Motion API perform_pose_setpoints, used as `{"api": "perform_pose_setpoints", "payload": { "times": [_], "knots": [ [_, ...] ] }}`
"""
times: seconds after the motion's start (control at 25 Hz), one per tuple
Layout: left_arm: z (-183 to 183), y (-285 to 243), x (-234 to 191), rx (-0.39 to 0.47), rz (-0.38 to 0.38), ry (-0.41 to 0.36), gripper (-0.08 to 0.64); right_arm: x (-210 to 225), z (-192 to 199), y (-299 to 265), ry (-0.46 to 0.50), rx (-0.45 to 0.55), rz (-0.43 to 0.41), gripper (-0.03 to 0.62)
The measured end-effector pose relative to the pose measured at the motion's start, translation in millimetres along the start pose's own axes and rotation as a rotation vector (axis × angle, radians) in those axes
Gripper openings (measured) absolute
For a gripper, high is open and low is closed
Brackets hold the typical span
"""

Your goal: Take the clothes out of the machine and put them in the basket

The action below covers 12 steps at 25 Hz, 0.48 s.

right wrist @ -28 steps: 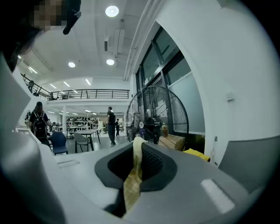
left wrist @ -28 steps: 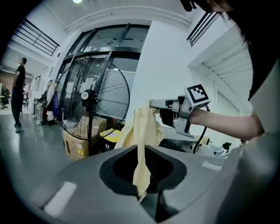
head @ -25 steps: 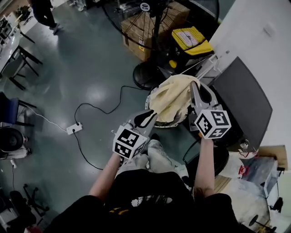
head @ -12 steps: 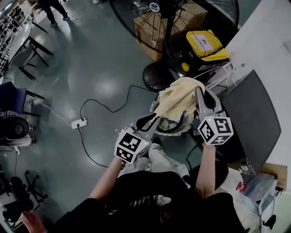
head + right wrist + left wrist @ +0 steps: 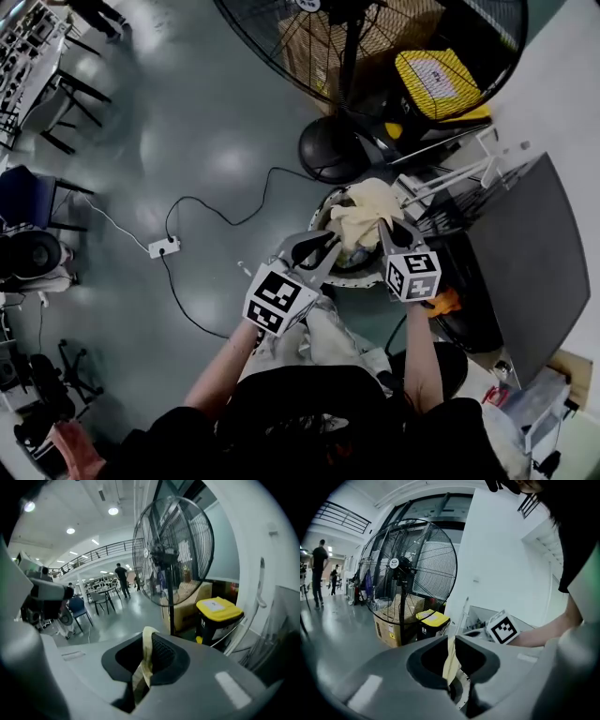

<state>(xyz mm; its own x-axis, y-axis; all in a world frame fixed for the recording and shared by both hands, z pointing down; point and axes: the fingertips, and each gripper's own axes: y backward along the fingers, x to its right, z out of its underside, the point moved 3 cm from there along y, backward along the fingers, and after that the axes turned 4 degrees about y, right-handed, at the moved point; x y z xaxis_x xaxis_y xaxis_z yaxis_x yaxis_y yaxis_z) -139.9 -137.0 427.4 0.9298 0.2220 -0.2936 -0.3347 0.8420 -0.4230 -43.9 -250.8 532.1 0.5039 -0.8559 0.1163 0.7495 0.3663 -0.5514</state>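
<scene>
No print legible; fan badge [image 5: 395, 563] seemingly blurred.

Crumpled pale yellow cloth [image 5: 367, 208] over round, white-rimmed basket [image 5: 354, 278].

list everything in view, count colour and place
cloth: one, cream, atop basket, both grippers pinching it
basket: one, pale rim, floor centre
fan: one, black, behind basket
cardboard box: one, brown, behind fan
bin: one, yellow lid, top right
power strip: one, white, floor left
panel: one, dark grey, right
chair: one, blue, left edge
left gripper: one, grey, shut on cloth
right gripper: one, grey, shut on cloth
</scene>
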Motion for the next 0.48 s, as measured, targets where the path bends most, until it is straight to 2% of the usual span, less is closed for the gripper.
{"api": "perform_pose_setpoints", "payload": {
  "times": [0.28, 0.48],
  "knots": [
    [12.3, -33.8, -11.0, -0.055, -0.013, 0.023, 0.051, 17.0, 103.5, -68.7, -0.041, -0.25, -0.058, 0.038],
    [26.9, -58.7, -27.3, -0.086, -0.015, 0.029, 0.051, 24.2, 163.5, -110.4, -0.104, -0.368, -0.048, 0.057]
  ]
}}
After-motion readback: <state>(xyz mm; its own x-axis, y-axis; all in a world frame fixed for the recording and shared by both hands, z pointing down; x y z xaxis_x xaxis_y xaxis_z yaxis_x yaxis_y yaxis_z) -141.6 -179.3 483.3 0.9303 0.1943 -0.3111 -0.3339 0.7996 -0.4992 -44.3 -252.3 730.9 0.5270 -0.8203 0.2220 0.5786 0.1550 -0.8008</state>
